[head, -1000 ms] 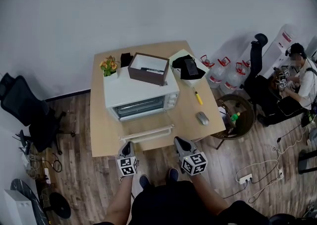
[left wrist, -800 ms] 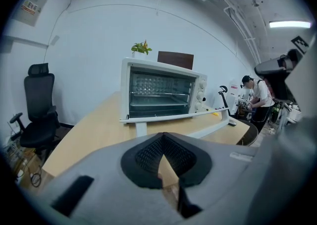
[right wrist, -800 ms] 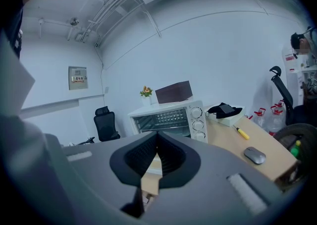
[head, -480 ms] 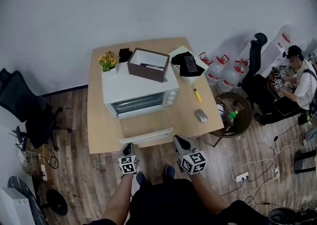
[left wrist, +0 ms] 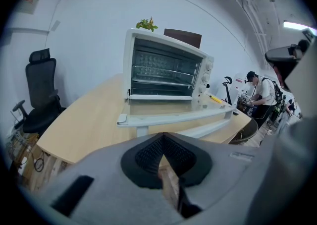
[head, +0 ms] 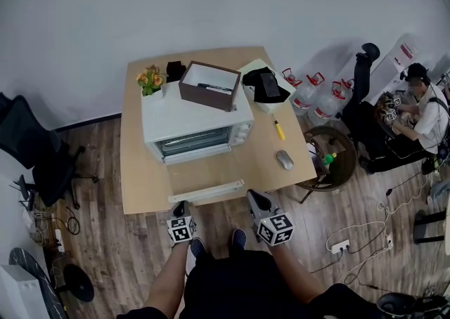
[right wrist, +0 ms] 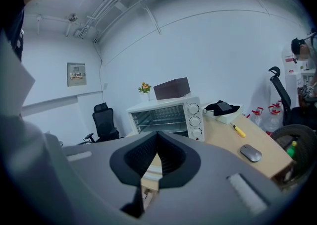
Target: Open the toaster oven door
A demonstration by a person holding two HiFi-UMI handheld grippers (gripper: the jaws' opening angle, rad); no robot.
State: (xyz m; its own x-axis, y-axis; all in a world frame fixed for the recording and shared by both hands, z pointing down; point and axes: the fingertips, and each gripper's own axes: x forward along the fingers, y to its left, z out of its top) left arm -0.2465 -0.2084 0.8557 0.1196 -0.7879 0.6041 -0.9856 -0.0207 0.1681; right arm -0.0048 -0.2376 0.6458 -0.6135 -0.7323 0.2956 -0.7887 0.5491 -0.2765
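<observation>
A white toaster oven stands on the wooden table, and its glass door lies folded down flat with the handle toward me. The left gripper view shows the open cavity and the lowered door just ahead. My left gripper hangs at the table's front edge below the handle's left end, shut and holding nothing. My right gripper sits just right of the handle, also shut and empty. In the right gripper view the oven stands beyond the closed jaws.
A brown box rests on the oven, a flower pot behind it. A yellow screwdriver, a mouse and a black item lie at the right. An office chair stands left; water bottles and a seated person are right.
The head view has drifted, so table and oven sit slightly higher and further left. Both grippers stay shut near the table's front edge; the door lies open throughout.
</observation>
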